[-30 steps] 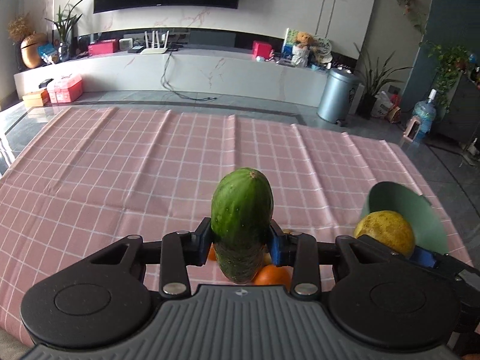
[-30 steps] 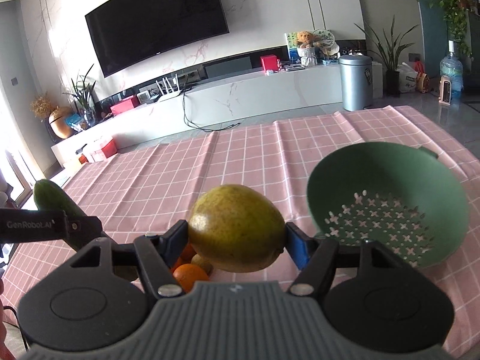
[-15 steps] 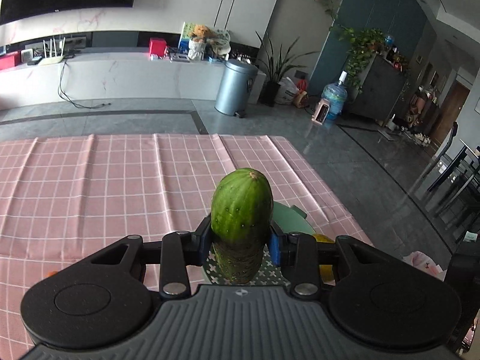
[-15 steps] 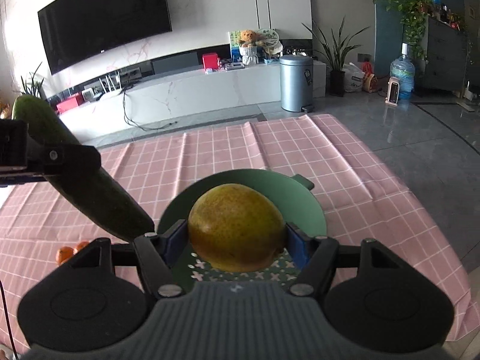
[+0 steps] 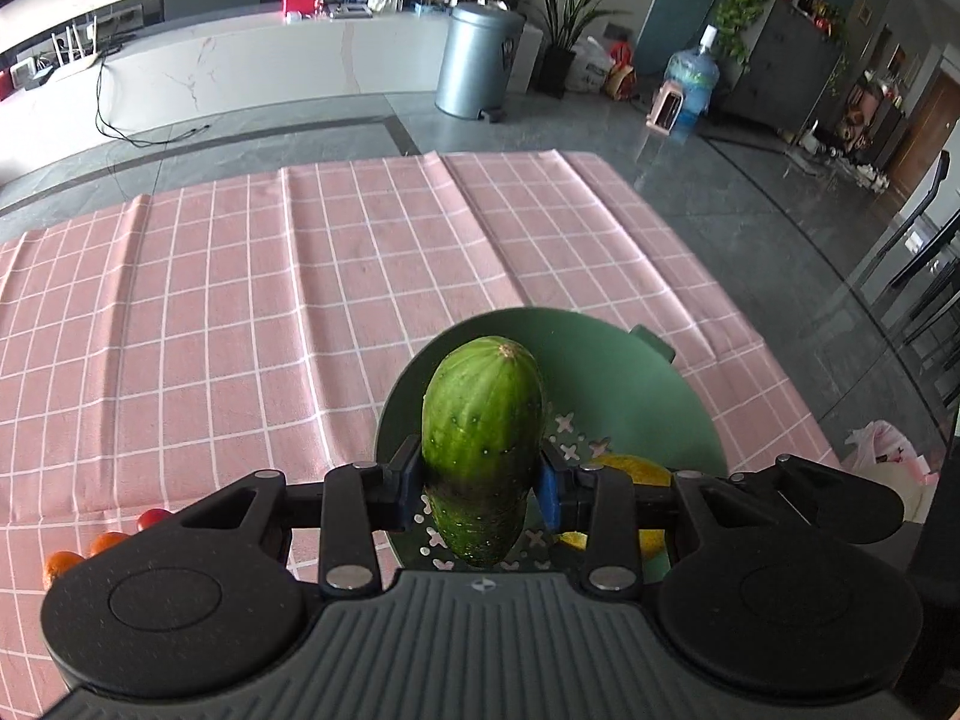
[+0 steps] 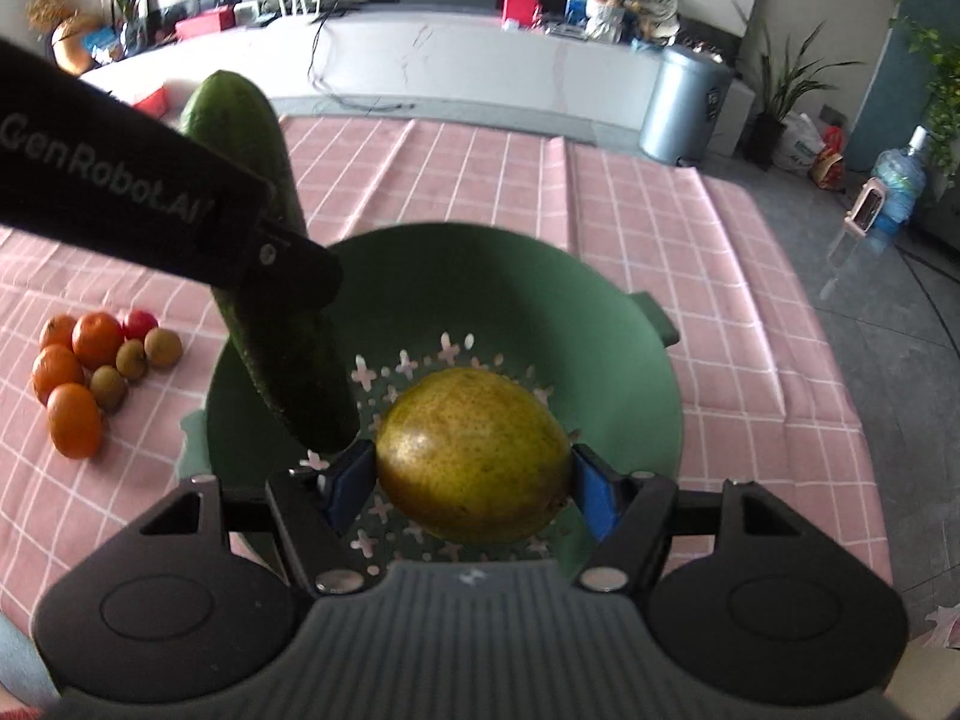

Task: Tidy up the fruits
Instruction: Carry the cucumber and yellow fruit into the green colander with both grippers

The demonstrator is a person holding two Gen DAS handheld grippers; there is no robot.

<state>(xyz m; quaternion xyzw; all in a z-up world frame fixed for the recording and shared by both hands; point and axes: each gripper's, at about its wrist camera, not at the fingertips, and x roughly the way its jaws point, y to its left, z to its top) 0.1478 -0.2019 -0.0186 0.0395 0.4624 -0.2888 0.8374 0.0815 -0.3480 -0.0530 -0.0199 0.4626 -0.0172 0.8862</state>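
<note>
Over the green colander point(image 5: 630, 378), in the left wrist view, the left gripper point(image 5: 480, 480) pinches one cucumber point(image 5: 483, 432) between its two fingers point(image 5: 405, 477), the cucumber standing nearly upright with its stem end toward the far side of the bench point(image 5: 240, 300), which wears a pink checked cloth. One yellow-green fruit point(image 5: 636, 471) shows partly behind the right finger, low over the colander's perforated floor. At the lower left edge three small fruits peek out past the gripper body: two oranges point(image 5: 63, 561) and one red fruit point(image 5: 153, 517), lying on the cloth. One grey bin point(image 5: 477, 60) stands on the floor beyond the bench, and one water bottle point(image 5: 690, 84) stands further right. From the right wrist view, the right gripper point(image 6: 471, 483) clamps the one yellow-green fruit point(image 6: 474, 453) between its two blue-padded fingers point(image 6: 594, 489), held above the colander point(image 6: 540, 300) floor; whether it touches the floor cannot be told. The left gripper point(image 6: 288, 276) crosses in from the upper left, holding the cucumber point(image 6: 270, 276) tilted, its lower end hanging inside the colander just beside the yellow-green fruit. On the cloth to the colander's left lies a cluster of nine small fruits: four oranges point(image 6: 75, 420), one red fruit point(image 6: 141, 324) and four brown ones point(image 6: 132, 358), close together and apart from the colander.
</note>
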